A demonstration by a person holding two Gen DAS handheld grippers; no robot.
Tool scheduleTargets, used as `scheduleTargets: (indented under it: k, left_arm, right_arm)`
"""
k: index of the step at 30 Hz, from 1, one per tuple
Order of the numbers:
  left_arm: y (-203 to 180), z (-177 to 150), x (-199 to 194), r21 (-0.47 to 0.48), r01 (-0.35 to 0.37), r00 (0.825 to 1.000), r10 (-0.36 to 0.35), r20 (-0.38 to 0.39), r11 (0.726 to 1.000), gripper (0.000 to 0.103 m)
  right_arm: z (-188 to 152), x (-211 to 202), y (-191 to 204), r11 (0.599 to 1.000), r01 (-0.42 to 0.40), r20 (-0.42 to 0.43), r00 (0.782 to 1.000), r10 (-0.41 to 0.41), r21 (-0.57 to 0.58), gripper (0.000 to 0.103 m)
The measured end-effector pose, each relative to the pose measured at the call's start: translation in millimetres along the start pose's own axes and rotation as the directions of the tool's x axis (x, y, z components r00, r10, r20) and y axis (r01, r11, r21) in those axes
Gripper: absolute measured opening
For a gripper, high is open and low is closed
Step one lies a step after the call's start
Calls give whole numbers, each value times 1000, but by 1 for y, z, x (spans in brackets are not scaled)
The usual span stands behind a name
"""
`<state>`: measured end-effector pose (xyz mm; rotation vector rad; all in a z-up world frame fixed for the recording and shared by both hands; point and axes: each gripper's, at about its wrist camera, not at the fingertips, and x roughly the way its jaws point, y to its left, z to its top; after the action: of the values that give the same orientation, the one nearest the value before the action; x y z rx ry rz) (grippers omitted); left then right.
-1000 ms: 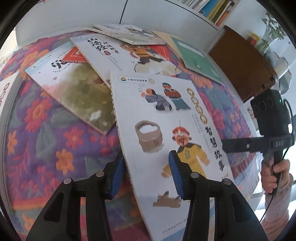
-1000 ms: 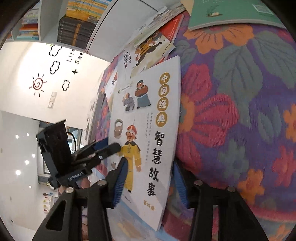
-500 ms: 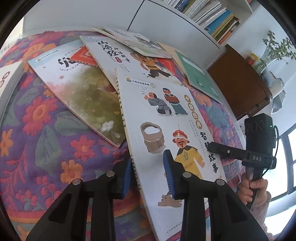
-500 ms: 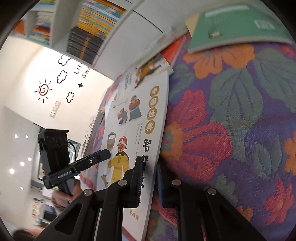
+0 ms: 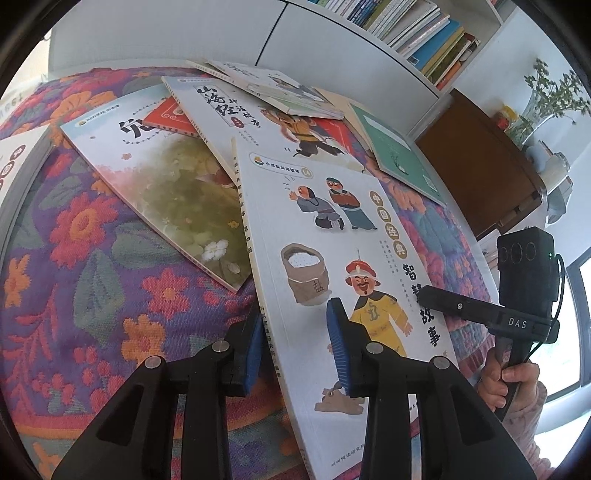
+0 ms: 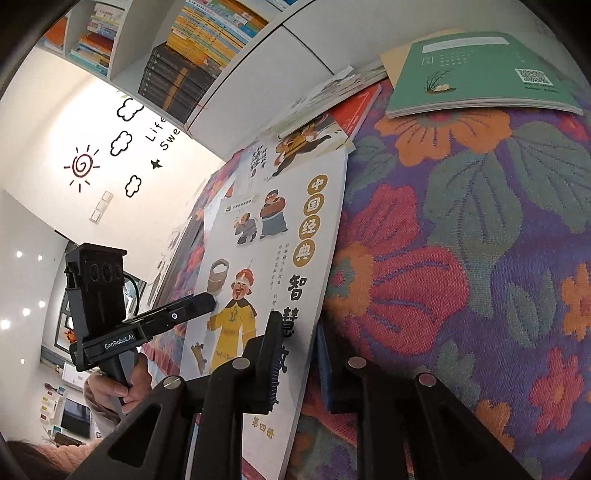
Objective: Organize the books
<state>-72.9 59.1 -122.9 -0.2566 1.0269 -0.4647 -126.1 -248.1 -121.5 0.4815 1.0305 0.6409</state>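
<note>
Left hand-held gripper (image 5: pixel 295 343) clamped on the spine edge of the white picture book (image 5: pixel 332 229), right hand-held gripper (image 6: pixel 295 354) clamped on its opposite edge, book over the floral-clothed worktop (image 5: pixel 92 266), scattered books (image 5: pixel 177 170) behind, bookshelf (image 5: pixel 417 29) beyond.

Black grippers (image 5: pixel 295 354) (blue pads), pink sleeve (image 5: pixel 524 417)

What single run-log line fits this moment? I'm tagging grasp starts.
phase: two-handed grasp | left gripper: shut on white illustrated storybook, spine edge | right gripper: shut on opposite edge | support: floral tablecloth
</note>
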Motion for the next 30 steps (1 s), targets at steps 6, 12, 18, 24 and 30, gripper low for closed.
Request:
scheduleTargets:
  k: [6, 12, 18, 24, 30]
  left_arm:
    - [0, 0, 0, 1, -1, 1000, 1, 1, 1000, 33]
    - [0, -1, 0, 1, -1, 1000, 1, 0, 1000, 33]
    - [-7, -2, 1, 28, -40, 999, 40, 9, 999, 34]
    - [-8, -2, 1, 40, -50, 999, 49, 11, 998, 36]
    - [-13, -3, -2, 49, -93, 996, 93, 2, 994, 36]
  right_arm:
    - [1, 0, -3, 1000, -6, 1, 1000, 6, 2, 15]
    - [1, 0, -3, 1000, -5, 2, 1000, 5, 1, 15]
    - [0, 0, 5, 999, 37, 11, 999, -36, -35, 16]
    - [-5, 0, 22, 985, 125, 40, 992, -121, -117, 20]
    - [-3, -2, 30, 980, 149, 52, 988, -143, -135, 22]
